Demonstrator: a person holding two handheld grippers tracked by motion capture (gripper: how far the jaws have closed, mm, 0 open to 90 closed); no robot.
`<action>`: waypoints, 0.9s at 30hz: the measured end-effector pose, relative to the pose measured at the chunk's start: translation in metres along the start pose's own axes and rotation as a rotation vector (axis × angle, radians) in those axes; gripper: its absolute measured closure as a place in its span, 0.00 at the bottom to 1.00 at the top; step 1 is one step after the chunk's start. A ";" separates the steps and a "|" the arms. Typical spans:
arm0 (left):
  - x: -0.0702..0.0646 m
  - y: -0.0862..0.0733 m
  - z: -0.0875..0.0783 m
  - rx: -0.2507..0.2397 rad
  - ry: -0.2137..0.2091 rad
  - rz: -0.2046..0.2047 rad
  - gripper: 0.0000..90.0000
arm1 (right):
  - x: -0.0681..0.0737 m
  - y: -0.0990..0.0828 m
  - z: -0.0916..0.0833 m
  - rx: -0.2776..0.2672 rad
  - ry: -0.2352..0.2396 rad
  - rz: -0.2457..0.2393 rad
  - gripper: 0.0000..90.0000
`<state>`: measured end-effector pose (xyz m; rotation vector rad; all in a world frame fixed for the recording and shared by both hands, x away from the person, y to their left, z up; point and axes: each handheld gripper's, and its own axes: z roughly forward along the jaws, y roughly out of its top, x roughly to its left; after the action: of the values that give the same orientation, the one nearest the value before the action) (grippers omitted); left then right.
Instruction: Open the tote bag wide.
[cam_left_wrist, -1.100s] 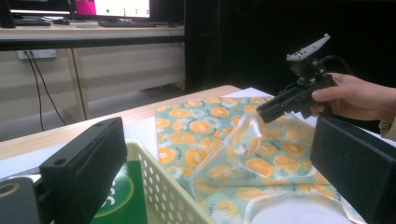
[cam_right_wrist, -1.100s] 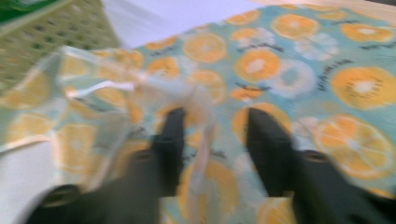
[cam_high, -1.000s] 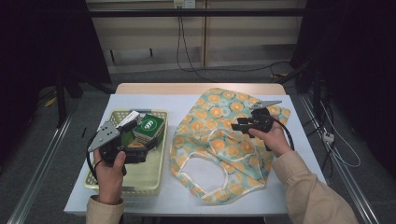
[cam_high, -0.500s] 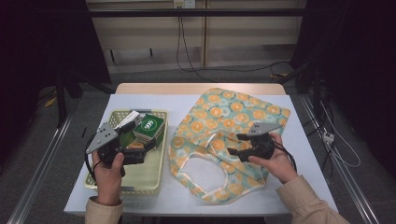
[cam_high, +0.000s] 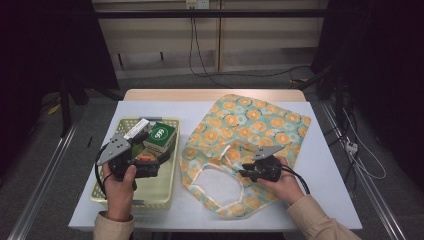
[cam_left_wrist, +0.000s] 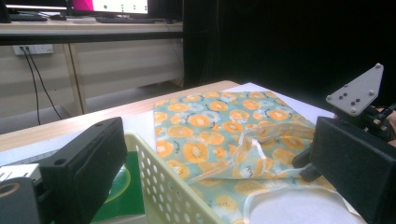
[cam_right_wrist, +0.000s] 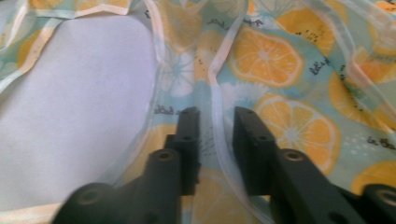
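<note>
Now the right gripper (cam_high: 246, 172), its jaws just narrowing around a handle fold of the bag (cam_high: 250, 135) on the worktop (cam_high: 325, 190), nears a pinch, while the left gripper (cam_high: 152, 167) gapes over the basket (cam_high: 150, 195).

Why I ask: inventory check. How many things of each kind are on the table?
Grippers: 2, left gripper and right gripper, whose jaws have just been closing with the bag's strap between them
Fruit-print bag: 1
Basket: 1
Boxes in it: 2, green box and white box; more may be hidden
Total: 6
</note>
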<state>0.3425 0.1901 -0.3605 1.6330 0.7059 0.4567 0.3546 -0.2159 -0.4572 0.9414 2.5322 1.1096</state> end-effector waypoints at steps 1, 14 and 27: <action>0.000 0.000 0.000 0.000 0.000 0.002 0.04 | 0.000 0.000 0.000 0.000 -0.006 0.000 0.86; -0.003 0.001 0.003 -0.001 -0.013 0.006 0.04 | 0.001 0.002 -0.001 0.008 0.047 0.032 1.00; -0.003 0.002 0.001 -0.003 -0.010 0.007 0.04 | -0.013 0.020 -0.031 -0.106 0.066 0.093 1.00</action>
<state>0.3414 0.1869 -0.3590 1.6345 0.6917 0.4541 0.3606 -0.2326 -0.4221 1.0197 2.4750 1.3090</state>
